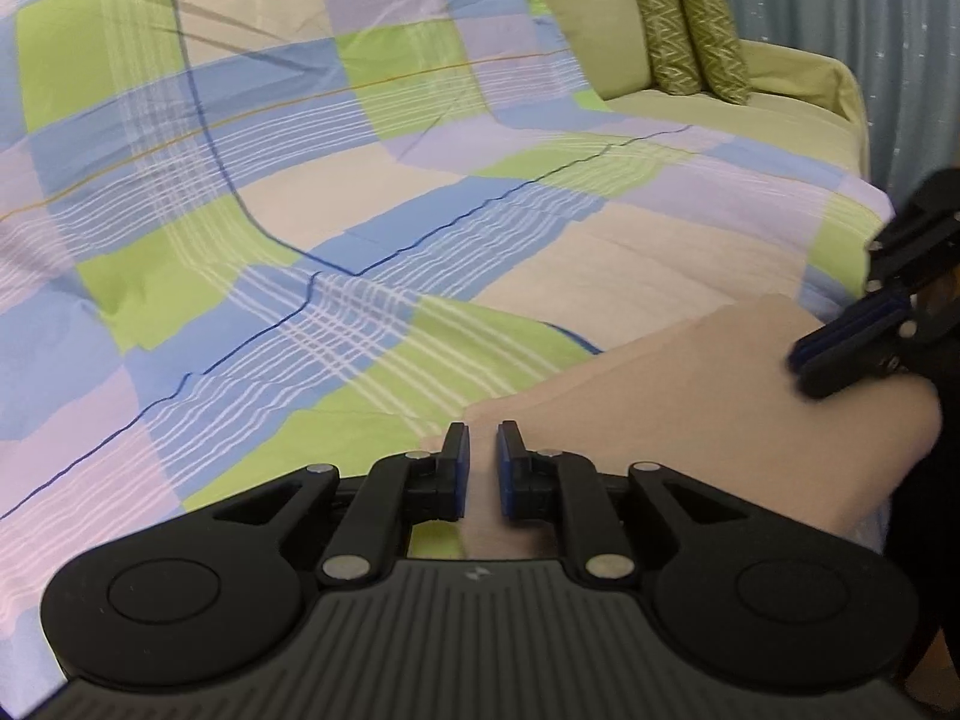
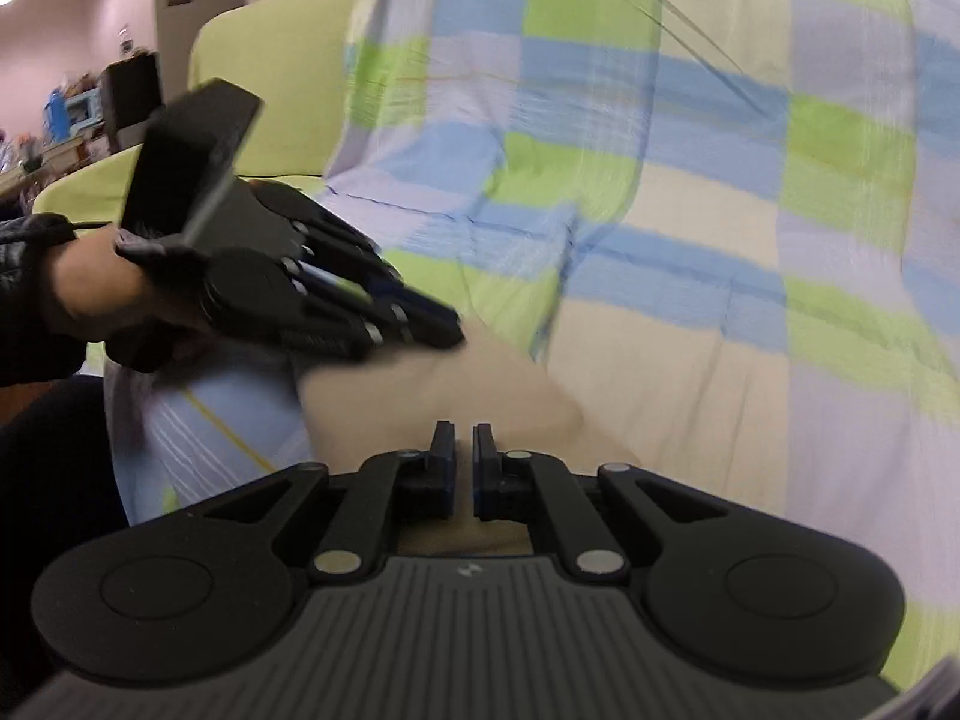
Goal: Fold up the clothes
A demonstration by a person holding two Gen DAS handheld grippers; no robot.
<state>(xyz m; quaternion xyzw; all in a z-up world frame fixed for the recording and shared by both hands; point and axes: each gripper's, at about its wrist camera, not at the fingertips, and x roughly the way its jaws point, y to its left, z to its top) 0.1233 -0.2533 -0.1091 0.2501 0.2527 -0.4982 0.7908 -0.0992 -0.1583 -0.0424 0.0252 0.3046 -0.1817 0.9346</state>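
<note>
A beige garment (image 1: 690,420) lies folded on the checked sheet near the front edge of the sofa. My left gripper (image 1: 483,450) stands at the garment's left edge. Its jaws are nearly together, with beige cloth filling the narrow gap. In the right wrist view the left gripper (image 2: 447,330) points down onto the far edge of the garment (image 2: 420,390), held by a hand (image 2: 90,288) in a dark sleeve. My right gripper (image 2: 462,438) is shut over the garment's near part. Seen from the left, the right gripper (image 1: 801,363) rests its tips on top of the cloth; no fabric shows pinched.
A plaid sheet (image 1: 360,240) of green, blue, lilac and cream covers the sofa seat and back. The bare green sofa (image 1: 750,114) with two patterned cushions (image 1: 690,24) is at the far right, before a grey-blue curtain (image 1: 870,30).
</note>
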